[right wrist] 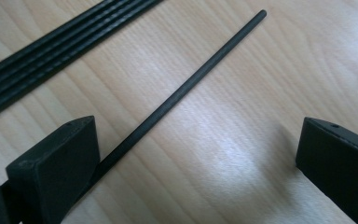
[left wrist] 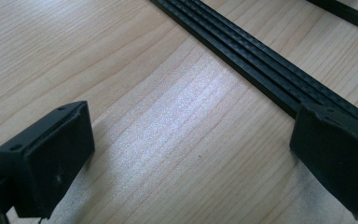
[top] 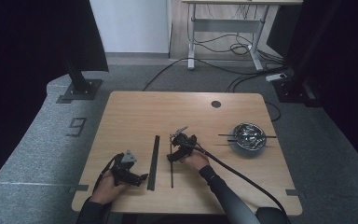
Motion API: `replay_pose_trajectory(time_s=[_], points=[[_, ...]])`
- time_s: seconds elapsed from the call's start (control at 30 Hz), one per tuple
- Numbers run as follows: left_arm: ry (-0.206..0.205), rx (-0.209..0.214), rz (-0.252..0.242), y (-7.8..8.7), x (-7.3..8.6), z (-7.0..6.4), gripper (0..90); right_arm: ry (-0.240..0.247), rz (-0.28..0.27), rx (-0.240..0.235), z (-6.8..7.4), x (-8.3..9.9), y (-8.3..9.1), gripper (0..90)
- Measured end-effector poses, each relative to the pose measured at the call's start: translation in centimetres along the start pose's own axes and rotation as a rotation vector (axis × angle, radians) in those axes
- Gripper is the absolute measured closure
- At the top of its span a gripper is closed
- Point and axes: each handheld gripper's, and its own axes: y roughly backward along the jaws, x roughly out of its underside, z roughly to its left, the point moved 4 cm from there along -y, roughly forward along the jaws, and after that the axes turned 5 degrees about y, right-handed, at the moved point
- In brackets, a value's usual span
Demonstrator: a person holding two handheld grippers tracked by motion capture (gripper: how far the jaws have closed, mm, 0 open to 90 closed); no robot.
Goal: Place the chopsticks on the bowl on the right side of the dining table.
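Thin black rod (right wrist: 186, 88) lies flat on the wooden surface (top: 135, 112) between the right claw (right wrist: 196, 163)'s wide-open jaws — beside one jaw, long axis running away from it. Left claw (left wrist: 191, 158) gapes over the grooved black strip (left wrist: 261, 65).

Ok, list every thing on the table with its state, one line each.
Left tongs: open, low over the table, holding nothing.
Right tongs: open, thin rod between the jaws, not gripped.
Thin rod: lying flat.
Flat ribbed strip: lying flat, untouched.
Metal bowl: upright, two thin rods resting across it.
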Motion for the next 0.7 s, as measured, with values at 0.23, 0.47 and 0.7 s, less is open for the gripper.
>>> replay_pose_trajectory(time_s=[0.23, 0.47, 0.7], points=[[0.000, 0.000, 0.000, 0.0, 0.0, 0.0, 0.0, -0.019, -0.016, 0.013, -0.6, -0.2, -0.2, 0.0], [0.002, 0.000, -0.002, 0.0, 0.0, 0.0, 0.0, -0.027, 0.000, 0.034, -1.5, 0.3, 0.1, 0.0], [0.000, 0.000, 0.000, 0.0, 0.0, 0.0, 0.0, -0.059, -0.005, 0.033, -2.5, 1.5, 0.7, 0.0]])
